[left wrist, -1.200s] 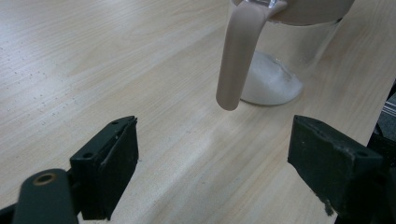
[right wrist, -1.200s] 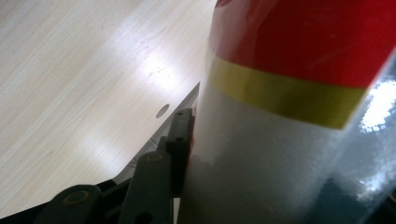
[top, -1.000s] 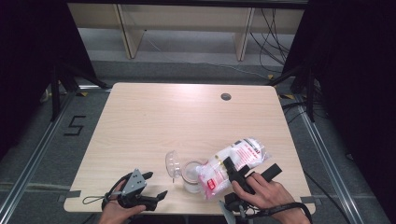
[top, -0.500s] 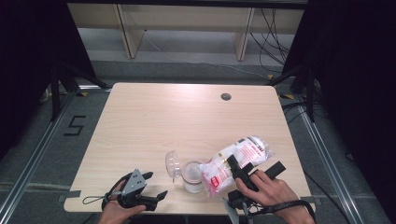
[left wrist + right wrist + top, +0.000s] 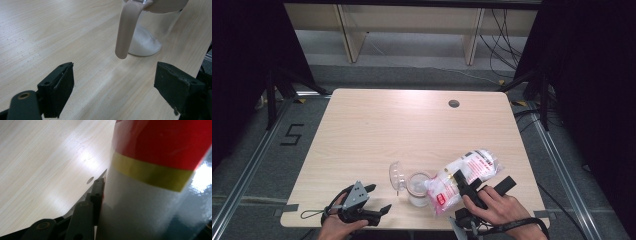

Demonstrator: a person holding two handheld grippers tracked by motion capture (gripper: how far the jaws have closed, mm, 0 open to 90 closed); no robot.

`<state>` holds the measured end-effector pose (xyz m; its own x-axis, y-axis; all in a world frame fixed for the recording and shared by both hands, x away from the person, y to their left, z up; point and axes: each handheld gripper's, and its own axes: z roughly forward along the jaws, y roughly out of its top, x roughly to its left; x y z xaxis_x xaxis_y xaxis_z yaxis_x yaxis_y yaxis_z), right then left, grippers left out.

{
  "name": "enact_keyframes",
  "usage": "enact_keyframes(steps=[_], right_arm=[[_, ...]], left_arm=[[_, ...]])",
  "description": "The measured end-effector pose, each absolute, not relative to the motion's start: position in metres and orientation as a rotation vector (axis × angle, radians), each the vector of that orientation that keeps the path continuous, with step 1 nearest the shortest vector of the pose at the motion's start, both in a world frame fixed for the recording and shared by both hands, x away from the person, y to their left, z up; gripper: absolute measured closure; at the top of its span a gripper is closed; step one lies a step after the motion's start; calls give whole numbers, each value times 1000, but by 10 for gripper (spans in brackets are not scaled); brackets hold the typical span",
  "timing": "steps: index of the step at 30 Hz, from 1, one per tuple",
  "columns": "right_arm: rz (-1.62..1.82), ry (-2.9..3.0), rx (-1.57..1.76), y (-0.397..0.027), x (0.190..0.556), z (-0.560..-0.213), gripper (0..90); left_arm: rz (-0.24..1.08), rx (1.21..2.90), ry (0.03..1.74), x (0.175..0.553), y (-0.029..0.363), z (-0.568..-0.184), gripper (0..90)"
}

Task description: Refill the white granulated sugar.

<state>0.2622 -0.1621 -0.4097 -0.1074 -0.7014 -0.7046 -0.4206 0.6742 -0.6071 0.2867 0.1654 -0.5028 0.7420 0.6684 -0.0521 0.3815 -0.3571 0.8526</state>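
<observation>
A clear glass jar (image 5: 417, 188) stands near the table's front edge, its hinged lid (image 5: 396, 175) swung open to the left and white powder in its bottom (image 5: 145, 43). A plastic bag of white powder (image 5: 467, 172) with a red and yellow label (image 5: 160, 150) lies tilted, its lower end right beside the jar. My right gripper (image 5: 483, 182) is shut on the bag, one black jaw pressed against its side. My left gripper (image 5: 379, 197) rests left of the jar, open and holding nothing. In the left gripper view (image 5: 115, 82), the jar's beige clasp (image 5: 125, 32) hangs just ahead.
The light wooden table (image 5: 412, 125) has a round cable hole (image 5: 454, 103) at the back right. Wooden shelf legs (image 5: 344, 30) and cables (image 5: 507, 40) stand behind it. A "5" (image 5: 292, 134) is taped on the floor to the left.
</observation>
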Motion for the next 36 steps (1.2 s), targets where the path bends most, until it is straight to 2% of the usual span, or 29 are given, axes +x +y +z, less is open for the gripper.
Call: enact_keyframes(steps=[14,36], right_arm=[[-294,1729,-924,-157,274,-406,689],[-303,1755,-871,-165,267,-405,696]], left_arm=[[378,1986,798,286,165,-503,159],[376,1984,804,286,165,-503,159]])
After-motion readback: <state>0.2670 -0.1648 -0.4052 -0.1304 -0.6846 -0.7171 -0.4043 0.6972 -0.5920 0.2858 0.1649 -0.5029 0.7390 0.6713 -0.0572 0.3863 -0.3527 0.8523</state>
